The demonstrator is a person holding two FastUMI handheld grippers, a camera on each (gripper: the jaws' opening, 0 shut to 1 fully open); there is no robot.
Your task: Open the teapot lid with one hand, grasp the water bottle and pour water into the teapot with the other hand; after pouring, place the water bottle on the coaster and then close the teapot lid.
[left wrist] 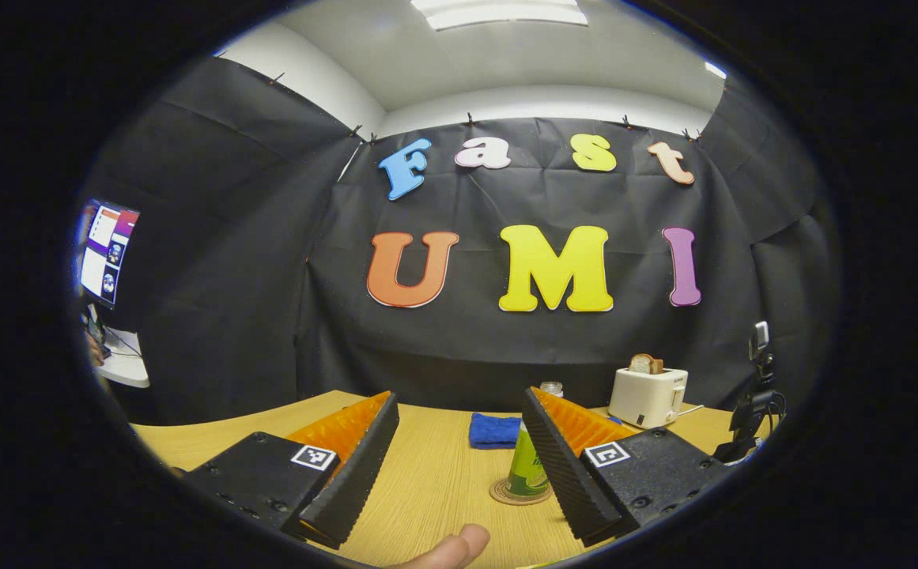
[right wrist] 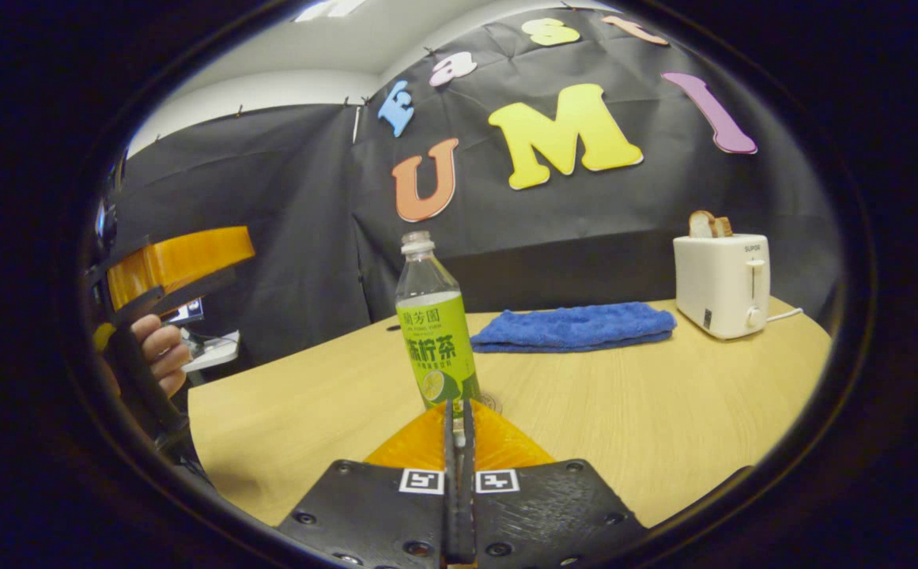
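Jaws closed on right gripper [right wrist: 459, 419]; water bottle [right wrist: 433, 332] upright on coaster [left wrist: 517, 493].

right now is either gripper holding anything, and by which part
Nothing is held. The left gripper is open above the wooden table; the right gripper is shut on nothing, short of the green-labelled clear plastic bottle.

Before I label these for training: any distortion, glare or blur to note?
Left gripper view: fisheye curves the light wooden table edge, ceiling light overexposed. Right gripper view: tilted, green-labelled clear plastic bottle sharp, white toaster sharp.
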